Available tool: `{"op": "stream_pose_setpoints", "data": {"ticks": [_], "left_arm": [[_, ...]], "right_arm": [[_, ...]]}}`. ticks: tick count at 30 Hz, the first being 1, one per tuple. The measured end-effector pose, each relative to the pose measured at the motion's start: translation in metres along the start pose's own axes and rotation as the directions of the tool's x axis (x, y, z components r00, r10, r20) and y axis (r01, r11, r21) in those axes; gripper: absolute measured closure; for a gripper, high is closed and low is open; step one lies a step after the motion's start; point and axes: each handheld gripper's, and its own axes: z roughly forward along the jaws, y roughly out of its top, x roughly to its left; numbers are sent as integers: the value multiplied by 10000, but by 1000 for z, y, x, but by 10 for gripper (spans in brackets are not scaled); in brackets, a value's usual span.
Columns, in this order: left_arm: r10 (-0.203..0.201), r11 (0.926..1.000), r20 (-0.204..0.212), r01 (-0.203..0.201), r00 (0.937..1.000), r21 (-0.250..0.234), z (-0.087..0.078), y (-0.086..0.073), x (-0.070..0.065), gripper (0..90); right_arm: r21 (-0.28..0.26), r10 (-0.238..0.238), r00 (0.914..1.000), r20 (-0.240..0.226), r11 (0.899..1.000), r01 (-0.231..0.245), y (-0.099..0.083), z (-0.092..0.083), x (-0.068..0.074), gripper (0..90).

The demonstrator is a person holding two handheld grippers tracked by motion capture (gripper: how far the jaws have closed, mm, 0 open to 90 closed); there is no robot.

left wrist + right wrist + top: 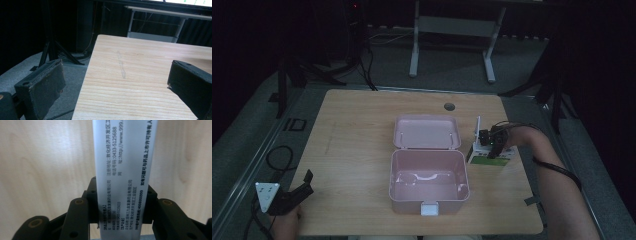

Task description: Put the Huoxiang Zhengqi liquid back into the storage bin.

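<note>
Table [362, 130] holds open pink case [428, 182] beside box [492, 157].

- We see a light wooden table [362, 125] with rounded corners, its grain running across.
- Near its far edge sits a small round grey cable port [449, 106].
- In the left gripper view, a faint pale streak [121, 66] marks the wood.
- Grey carpeted floor [452, 70] surrounds the table.
- Beyond the table stands a white desk frame [414, 50] with two upright legs.
- A black tripod stand [282, 85] stands off the table's far left corner, with another [556, 95] off the far right.
- A black cable loop [279, 155] lies on the floor left of the table.
- A tiny red light [356, 6] glows in the dark background.
</note>
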Motion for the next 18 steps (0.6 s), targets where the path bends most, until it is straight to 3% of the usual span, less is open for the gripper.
{"op": "stream_pose_setpoints", "data": {"ticks": [2,6,15,18], "left_arm": [[2,10000,1,-2,10000,0,0,0,0,11],[21,10000,-15,-21,10000,1,0,0,0,11],[12,10000,-45,-12,10000,-4,0,0,0,12],[38,10000,-54,-37,10000,31,0,0,0,12]], "right_arm": [[-151,80,9996,-258,9999,-84,0,-2,2,620],[-284,257,9991,-351,9992,-267,-1,-9,6,620],[-242,331,9990,-317,9991,-339,-3,-18,22,620],[33,682,9964,-504,9977,-681,-5,-21,33,620]]}}
